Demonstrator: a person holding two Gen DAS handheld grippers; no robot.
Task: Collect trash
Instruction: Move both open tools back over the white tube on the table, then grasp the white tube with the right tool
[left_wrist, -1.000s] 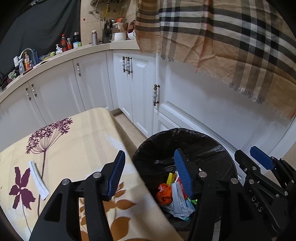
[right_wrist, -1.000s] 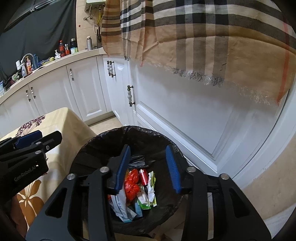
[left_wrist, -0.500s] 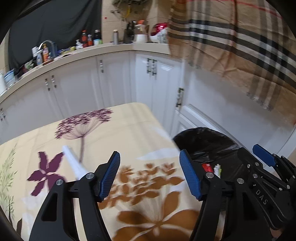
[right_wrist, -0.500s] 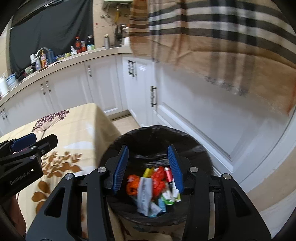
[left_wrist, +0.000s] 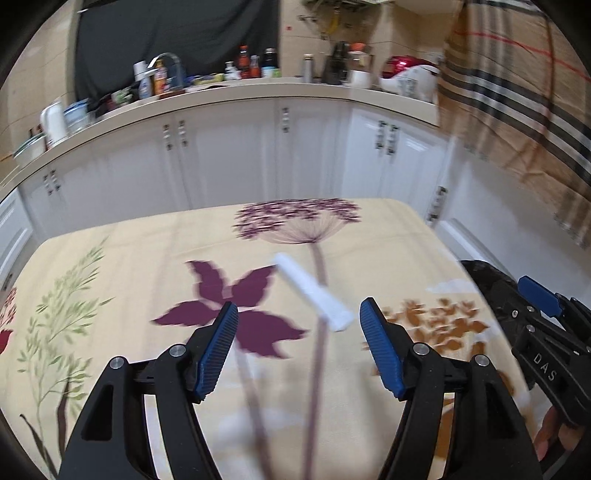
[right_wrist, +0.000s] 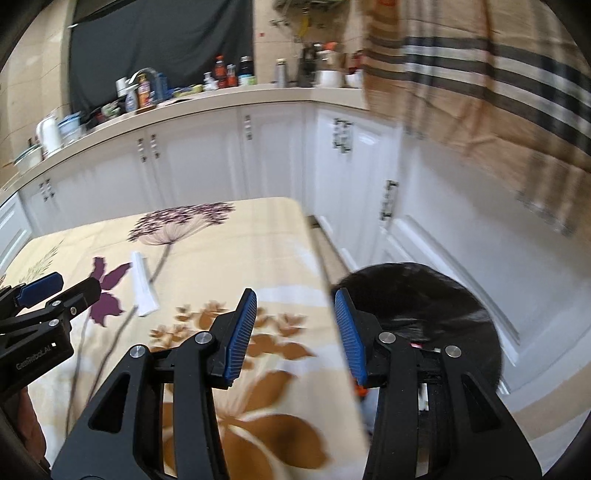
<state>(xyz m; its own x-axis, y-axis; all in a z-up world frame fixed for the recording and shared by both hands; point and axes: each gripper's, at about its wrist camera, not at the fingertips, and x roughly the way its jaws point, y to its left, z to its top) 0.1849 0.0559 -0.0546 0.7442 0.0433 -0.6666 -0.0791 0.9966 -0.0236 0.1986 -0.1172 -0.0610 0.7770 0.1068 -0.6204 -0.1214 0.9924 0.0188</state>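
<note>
Hovered the left gripper (left_wrist: 299, 328) over a white wrapper (left_wrist: 314, 291) on the tablecloth (left_wrist: 129, 258), jaws just widened, empty. Kept the right gripper (right_wrist: 295, 328) apart too, holding nothing, beside the bin (right_wrist: 443, 295).

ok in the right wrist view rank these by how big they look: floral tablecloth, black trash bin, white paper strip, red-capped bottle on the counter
Largest to smallest as they look in the right wrist view:
1. cream floral tablecloth
2. black bag-lined trash bin
3. white paper strip
4. red-capped bottle, far off on the counter, so its small look is partly distance
</note>
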